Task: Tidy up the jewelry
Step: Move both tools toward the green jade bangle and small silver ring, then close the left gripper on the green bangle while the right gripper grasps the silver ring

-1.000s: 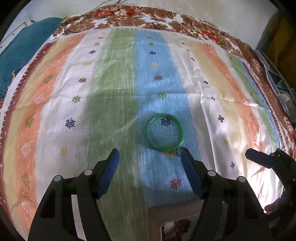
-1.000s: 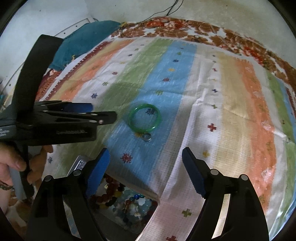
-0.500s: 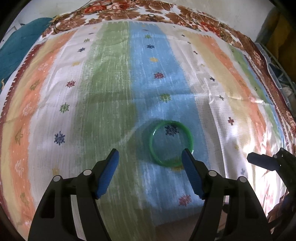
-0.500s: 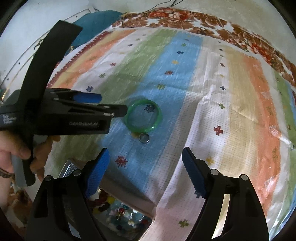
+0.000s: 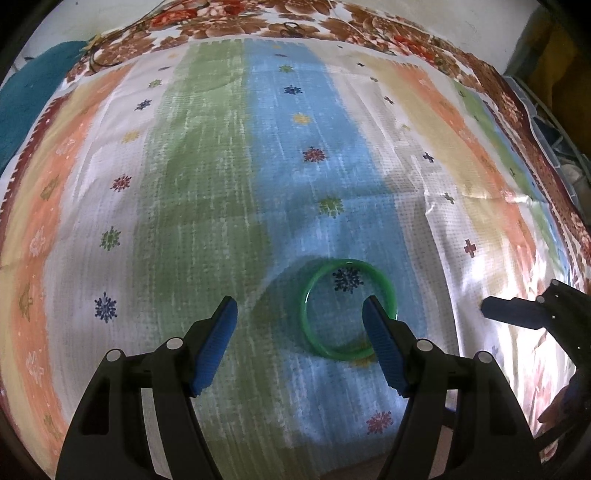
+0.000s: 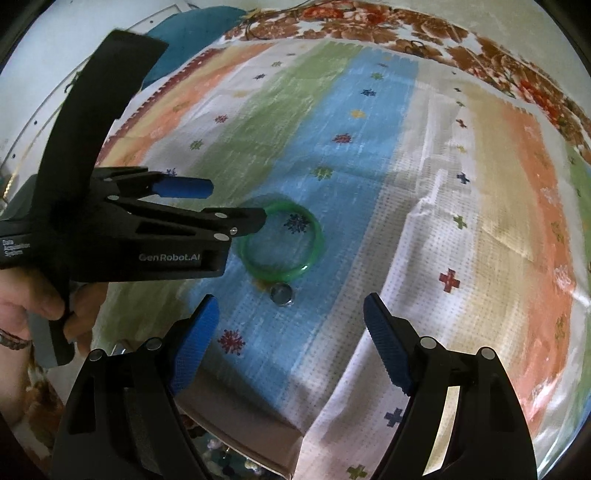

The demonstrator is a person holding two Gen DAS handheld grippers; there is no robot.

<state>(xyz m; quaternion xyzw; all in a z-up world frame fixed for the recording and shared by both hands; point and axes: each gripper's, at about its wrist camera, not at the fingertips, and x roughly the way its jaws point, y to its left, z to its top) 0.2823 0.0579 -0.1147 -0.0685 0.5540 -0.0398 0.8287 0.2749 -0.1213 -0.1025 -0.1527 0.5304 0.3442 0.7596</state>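
A green bangle [image 5: 347,263] lies flat on the blue stripe of the striped cloth [image 5: 207,192]. My left gripper [image 5: 300,314] hangs open over it. Its right finger [image 5: 380,332] covers the bangle's right rim, and the bangle's left half shows between the jaws. In the right wrist view the left gripper [image 6: 234,205] reaches in from the left, its near fingertip at the bangle [image 6: 320,240]. A small silver ring [image 6: 281,294] lies just in front of the bangle. My right gripper [image 6: 290,306] stands open just short of that ring, with nothing between its fingers.
An open box of coloured beads [image 6: 221,456] sits under the cloth's near edge, below my right gripper. A person's hand [image 6: 22,295] holds the left gripper. A teal cloth [image 5: 26,96] lies at the far left. A floral border [image 5: 332,22] runs along the back.
Both grippers have moved forward and lower over the cloth. The bangle has slid down the left view and now sits partly behind the right finger. The bead box has dropped toward the right view's bottom edge.
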